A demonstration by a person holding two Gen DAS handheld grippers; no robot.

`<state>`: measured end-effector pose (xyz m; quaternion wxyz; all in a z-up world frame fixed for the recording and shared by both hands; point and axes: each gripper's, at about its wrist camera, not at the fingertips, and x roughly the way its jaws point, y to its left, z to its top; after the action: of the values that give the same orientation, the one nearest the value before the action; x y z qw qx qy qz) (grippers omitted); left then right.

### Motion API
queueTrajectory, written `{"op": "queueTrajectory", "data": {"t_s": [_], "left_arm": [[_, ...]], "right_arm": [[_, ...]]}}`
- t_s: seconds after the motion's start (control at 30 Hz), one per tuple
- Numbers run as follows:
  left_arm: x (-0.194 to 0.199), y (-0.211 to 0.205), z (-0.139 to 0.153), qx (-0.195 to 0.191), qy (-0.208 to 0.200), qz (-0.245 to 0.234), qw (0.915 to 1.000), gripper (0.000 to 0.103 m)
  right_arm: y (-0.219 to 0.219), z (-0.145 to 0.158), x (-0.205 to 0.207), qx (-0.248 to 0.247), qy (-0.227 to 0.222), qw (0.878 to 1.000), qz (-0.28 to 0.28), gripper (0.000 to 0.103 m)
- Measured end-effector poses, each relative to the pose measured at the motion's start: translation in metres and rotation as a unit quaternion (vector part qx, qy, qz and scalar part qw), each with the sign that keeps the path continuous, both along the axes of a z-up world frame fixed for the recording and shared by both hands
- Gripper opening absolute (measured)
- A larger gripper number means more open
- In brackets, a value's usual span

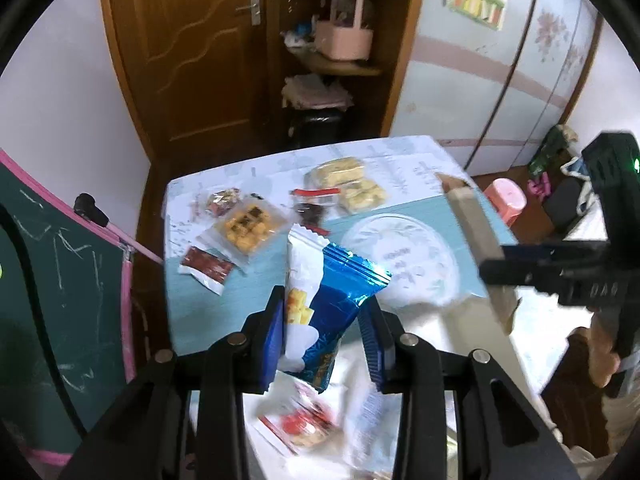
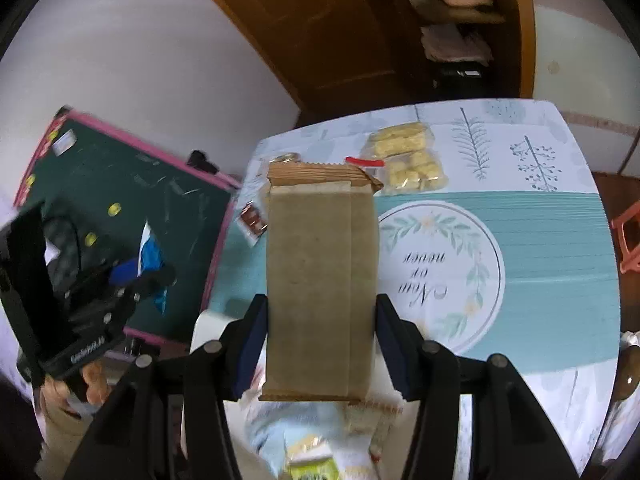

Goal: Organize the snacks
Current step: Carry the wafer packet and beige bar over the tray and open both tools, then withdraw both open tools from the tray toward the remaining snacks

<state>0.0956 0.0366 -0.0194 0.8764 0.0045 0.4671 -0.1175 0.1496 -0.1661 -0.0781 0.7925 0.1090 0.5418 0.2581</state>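
Your left gripper (image 1: 326, 338) has its fingers (image 1: 272, 344) closed on a blue and white snack packet (image 1: 320, 304). The packet stands between the blue pads, its crimped top end poking forward past the fingertips and its lower end hanging back toward the camera, held clear above the worktop (image 1: 404, 208).

Your right gripper (image 2: 320, 344) grips a long brown paper packet (image 2: 322, 280). Both fingers (image 2: 390, 344) press its two long edges near the end closest to you, and the rest runs forward well past the tips, also off the worktop.

Below on the patterned cloth lie the loose snacks: a clear bag of yellow cubes (image 1: 248, 226), a red and white packet (image 1: 206, 268), and two bags of pale biscuits (image 2: 408, 160) near the far edge.
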Motion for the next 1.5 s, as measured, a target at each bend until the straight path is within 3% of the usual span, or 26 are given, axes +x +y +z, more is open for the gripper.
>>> {"op": "queueTrajectory", "data": {"t_s": [0.2,0.47,0.6,0.8,1.1,1.17,1.2,1.23,1.27,1.5], "left_arm": [[-0.06,-0.016,0.006,-0.026,-0.012,0.006,0.9996,0.034],[-0.112,-0.039,-0.019,-0.032,-0.019,0.04,0.9985,0.034],[-0.118,-0.05,-0.041,-0.015,-0.005,0.051,0.9986,0.034],[-0.12,-0.063,-0.075,0.002,0.048,0.05,0.9976,0.034],[-0.12,-0.071,-0.092,0.016,0.07,0.048,0.9963,0.034],[-0.12,-0.072,-0.093,0.013,0.073,0.043,0.9963,0.04],[-0.12,-0.073,-0.093,0.012,0.074,0.041,0.9964,0.061],[-0.121,-0.074,-0.093,0.011,0.072,0.042,0.9965,0.092],[-0.121,-0.073,-0.092,0.013,0.069,0.045,0.9966,0.101],[-0.124,-0.07,-0.09,0.015,0.062,0.055,0.9964,0.103]], "right_arm": [[-0.012,0.014,-0.066,0.012,-0.046,0.999,0.008,0.053],[-0.022,0.008,-0.125,-0.011,-0.094,0.995,-0.014,0.053],[-0.018,0.002,-0.137,-0.025,-0.098,0.995,-0.011,0.053],[-0.01,-0.01,-0.144,-0.052,-0.098,0.994,0.003,0.053],[-0.009,-0.027,-0.141,-0.081,-0.07,0.994,0.01,0.055],[-0.009,-0.029,-0.141,-0.084,-0.065,0.994,0.012,0.055],[-0.009,-0.03,-0.141,-0.085,-0.063,0.994,0.014,0.055],[-0.008,-0.031,-0.141,-0.087,-0.063,0.994,0.016,0.055],[-0.007,-0.031,-0.141,-0.089,-0.063,0.994,0.017,0.055],[-0.005,-0.033,-0.143,-0.096,-0.062,0.993,0.018,0.063]]}}
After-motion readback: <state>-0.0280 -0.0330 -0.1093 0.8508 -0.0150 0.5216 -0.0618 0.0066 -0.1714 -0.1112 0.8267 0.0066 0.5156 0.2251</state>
